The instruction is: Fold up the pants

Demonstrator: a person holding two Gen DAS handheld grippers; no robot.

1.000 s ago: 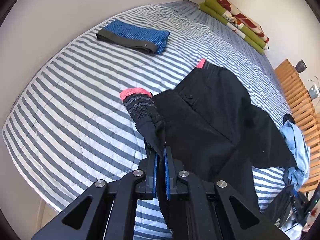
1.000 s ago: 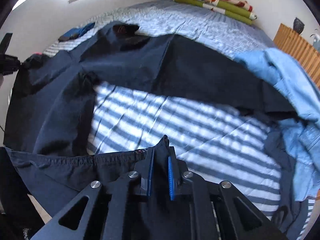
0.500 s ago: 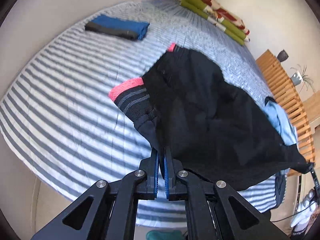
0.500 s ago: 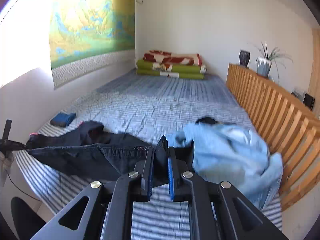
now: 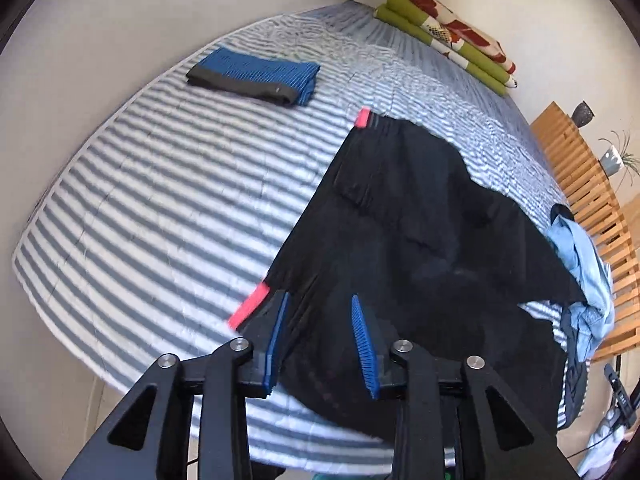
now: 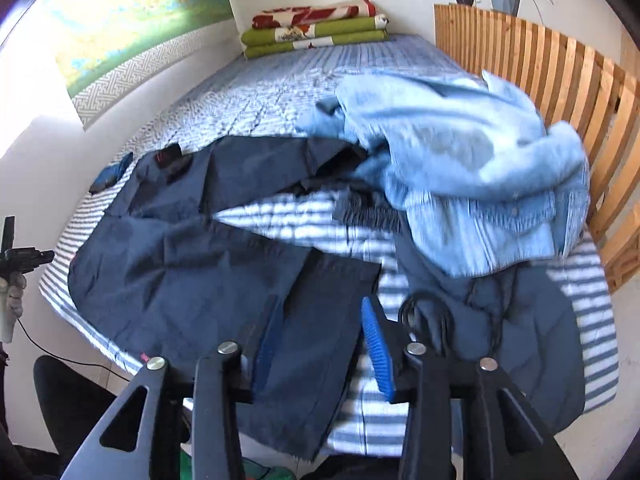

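The dark pants (image 5: pixel 400 220) with pink cuffs (image 5: pixel 250 306) lie spread across the near part of the striped bed (image 5: pixel 160 200). My left gripper (image 5: pixel 319 296) hovers over the cuff end with its jaws opening. The cloth lies below the blue pads (image 5: pixel 276 340) and is not pinched. In the right wrist view the pants (image 6: pixel 180 272) stretch from the left edge of the bed toward me, with one leg end hanging over the near edge. My right gripper (image 6: pixel 322 304) is above that leg end, its jaws opening too and its pads off the cloth.
A folded blue garment (image 5: pixel 256 76) lies at the far left of the bed. A crumpled light blue shirt (image 6: pixel 460 168) sits on another dark garment (image 6: pixel 520 340) to the right. Folded green and red blankets (image 6: pixel 316 28) are at the head, with a wooden slatted rail (image 6: pixel 540 80) on the right.
Both grippers were shut on the pants and held them stretched above the bed. Now both have opened and the pants lie on the bed. The right gripper has swung and rolled.
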